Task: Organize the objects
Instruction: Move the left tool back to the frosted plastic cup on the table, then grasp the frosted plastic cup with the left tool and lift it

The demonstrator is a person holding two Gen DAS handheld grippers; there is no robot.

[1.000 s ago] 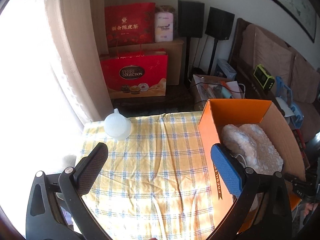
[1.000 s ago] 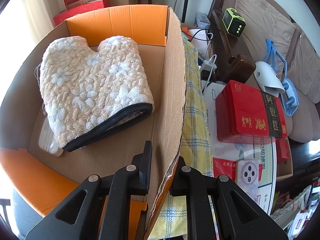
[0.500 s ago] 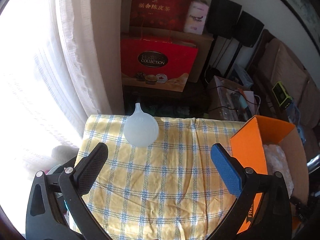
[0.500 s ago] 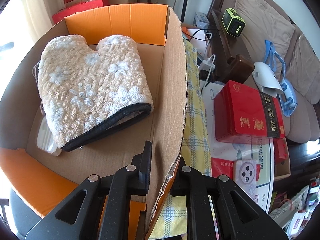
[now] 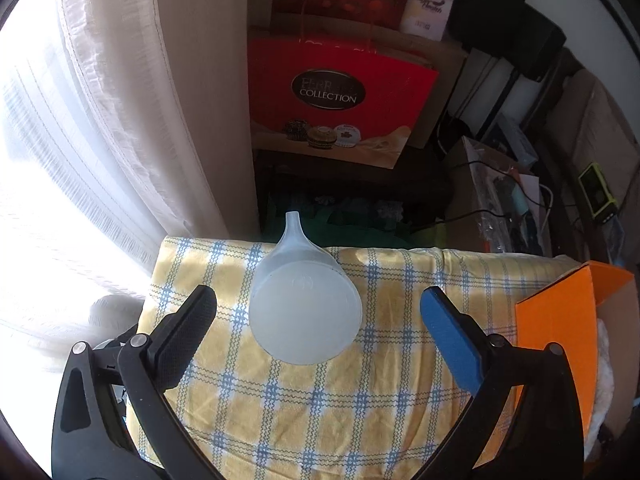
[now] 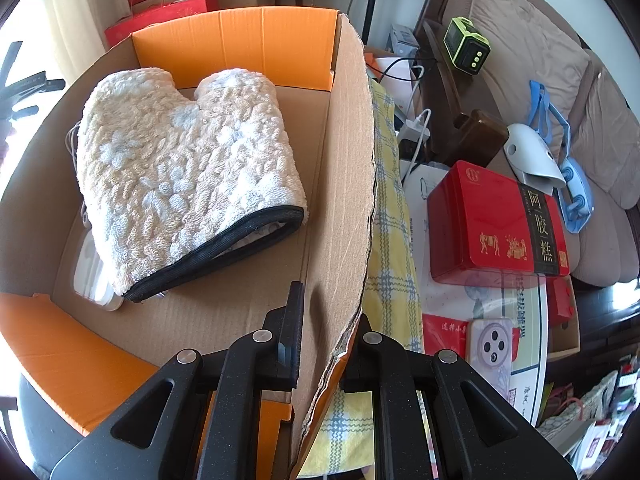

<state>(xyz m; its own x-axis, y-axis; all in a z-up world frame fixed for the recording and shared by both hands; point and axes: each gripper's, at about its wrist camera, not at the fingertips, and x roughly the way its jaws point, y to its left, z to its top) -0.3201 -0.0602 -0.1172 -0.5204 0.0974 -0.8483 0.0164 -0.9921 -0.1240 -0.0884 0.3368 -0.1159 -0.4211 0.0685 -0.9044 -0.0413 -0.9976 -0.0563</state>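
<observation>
The left gripper (image 5: 318, 306) is spread wide, one black finger at left and one blue-padded finger at right. The translucent funnel (image 5: 305, 308) lies on the yellow checked cloth (image 5: 320, 412) between the two fingers, touching neither, with its wide mouth near and its spout pointing far. At right stands the orange corner of the cardboard box (image 5: 556, 344). Beyond the cloth's far edge, a red gift bag (image 5: 336, 100) reads "COLLECTION".

The right gripper (image 6: 328, 320) is pressed together on the box's right wall (image 6: 344, 200), one finger inside and one outside. Inside the box lies a fluffy mitt (image 6: 184, 172) with a black cuff, resting partly on a white item too hidden to identify. To the right, a red tin (image 6: 496, 224) carries gold Chinese characters. Farther off sits a green device (image 6: 466, 46).
</observation>
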